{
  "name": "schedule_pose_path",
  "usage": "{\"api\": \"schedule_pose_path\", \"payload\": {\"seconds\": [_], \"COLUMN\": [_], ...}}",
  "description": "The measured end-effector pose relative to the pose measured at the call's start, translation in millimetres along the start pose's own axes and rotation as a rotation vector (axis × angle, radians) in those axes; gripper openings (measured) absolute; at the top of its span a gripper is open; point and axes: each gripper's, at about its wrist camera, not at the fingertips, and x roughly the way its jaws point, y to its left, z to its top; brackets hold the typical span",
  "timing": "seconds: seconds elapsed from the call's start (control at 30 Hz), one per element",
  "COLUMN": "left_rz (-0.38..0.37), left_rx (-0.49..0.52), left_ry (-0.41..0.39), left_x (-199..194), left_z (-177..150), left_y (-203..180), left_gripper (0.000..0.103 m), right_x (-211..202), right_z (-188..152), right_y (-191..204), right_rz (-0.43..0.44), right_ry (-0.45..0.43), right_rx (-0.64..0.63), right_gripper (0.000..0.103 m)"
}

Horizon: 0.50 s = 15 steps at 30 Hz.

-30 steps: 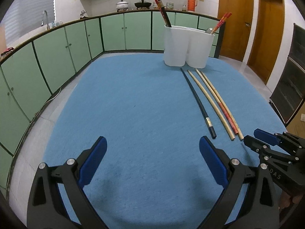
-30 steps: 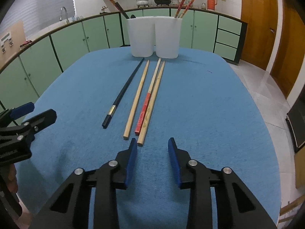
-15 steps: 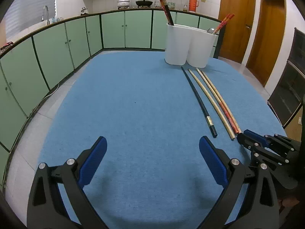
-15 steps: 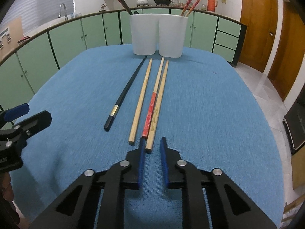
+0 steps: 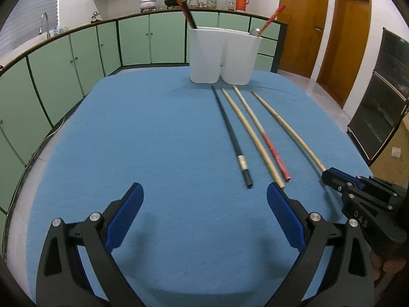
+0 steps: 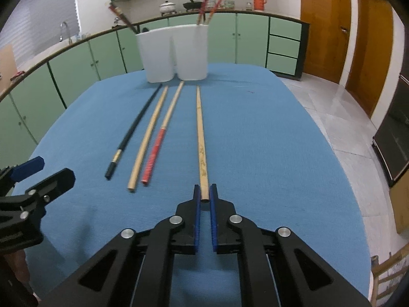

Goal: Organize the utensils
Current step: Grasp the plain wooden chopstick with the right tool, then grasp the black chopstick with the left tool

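since a second ago the right gripper [image 6: 205, 194] has closed its jaws on the near end of the patterned bamboo chopstick [image 6: 200, 138], now swung apart from the other three. beyond its far tip stands the white two-cup holder [image 6: 176, 51], dark chopsticks in the left cup, red ones in the right. left of the jaws lie the red-banded chopstick [image 6: 159, 138], plain chopstick [image 6: 148, 138] and black chopstick [image 6: 135, 128] on the blue surface [image 6: 268, 153]. the left gripper [image 5: 204, 215] hangs with jaws wide open, empty.
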Motion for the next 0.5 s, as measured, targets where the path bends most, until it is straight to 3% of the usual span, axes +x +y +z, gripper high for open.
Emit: {"api": "schedule_pose_path", "payload": {"seconds": [0.13,0.5], "left_rz": [-0.006,0.0], "left_rx": [0.015,0.0], "left_ry": [0.031,0.085], "left_x": [14,35], "left_z": [2,2], "left_y": [-14,-31], "left_gripper": [0.076,0.052], "right_x": [1,5], "right_z": [-3,-4], "right_y": [-5,-8], "right_rz": [0.013,0.043], "right_ry": [0.006,-0.001], "right_rx": [0.005,0.007], "right_gripper": [0.007,0.007]}}
